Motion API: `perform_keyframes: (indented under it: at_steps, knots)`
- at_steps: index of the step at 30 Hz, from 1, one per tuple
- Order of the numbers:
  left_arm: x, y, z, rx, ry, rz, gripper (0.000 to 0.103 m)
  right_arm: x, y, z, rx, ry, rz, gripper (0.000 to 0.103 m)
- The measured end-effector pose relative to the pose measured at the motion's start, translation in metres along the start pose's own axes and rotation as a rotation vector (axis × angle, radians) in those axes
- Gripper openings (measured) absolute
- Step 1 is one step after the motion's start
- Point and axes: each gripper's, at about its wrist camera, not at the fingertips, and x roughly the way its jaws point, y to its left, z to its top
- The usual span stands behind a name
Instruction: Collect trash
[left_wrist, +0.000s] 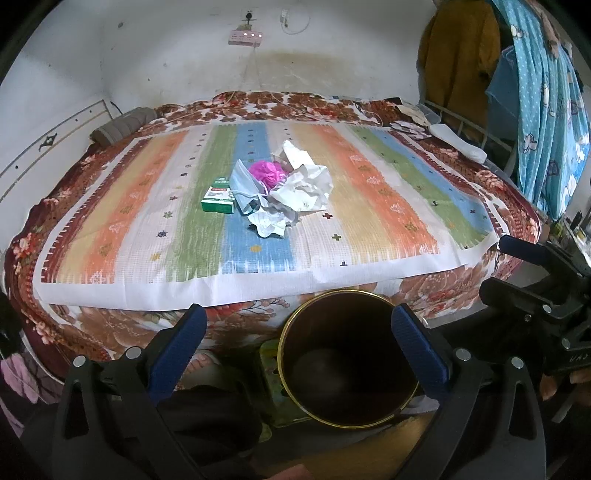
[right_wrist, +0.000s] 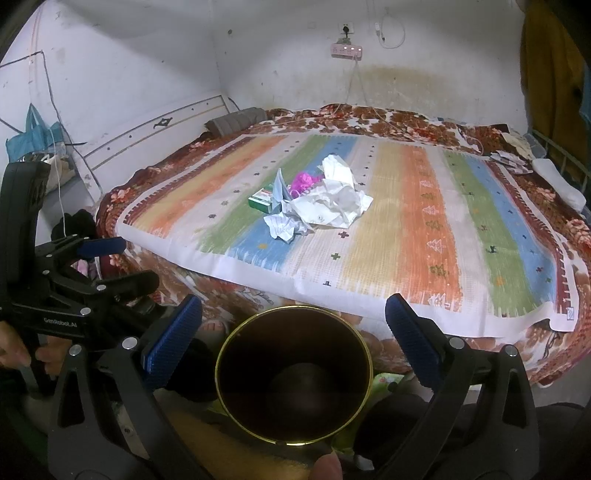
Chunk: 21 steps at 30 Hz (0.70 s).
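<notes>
Trash pile (left_wrist: 280, 188) mid-bed on striped mat (left_wrist: 369, 206); bin (left_wrist: 347, 358) on floor at near edge. Left hand-held gripper (left_wrist: 299, 350) & right hand-held gripper (right_wrist: 293, 339) both wide, empty. Reach w/ one, pinch crumpled paper (right_wrist: 280, 227) first, carry over bin rim.

Both wrist cameras look forward from beside the bed (left_wrist: 110, 332), sharing the bin (right_wrist: 291, 376) below and the trash pile (left_wrist: 280, 192) farther ahead.

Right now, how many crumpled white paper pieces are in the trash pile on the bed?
3 that I can separate: a large crumpled white sheet mid-pile, an upright crumpled piece behind it, and a small printed wad at the near edge. More may be hidden underneath.
</notes>
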Motion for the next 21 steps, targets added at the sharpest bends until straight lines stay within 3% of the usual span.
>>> perform_keyframes:
  at_steps: [21]
  knots:
    - [0.0017,-0.0063,-0.0023,0.024,-0.035,-0.024,0.098,-0.001,-0.0004,-0.0024,0.011,0.003,0.004,0.095]
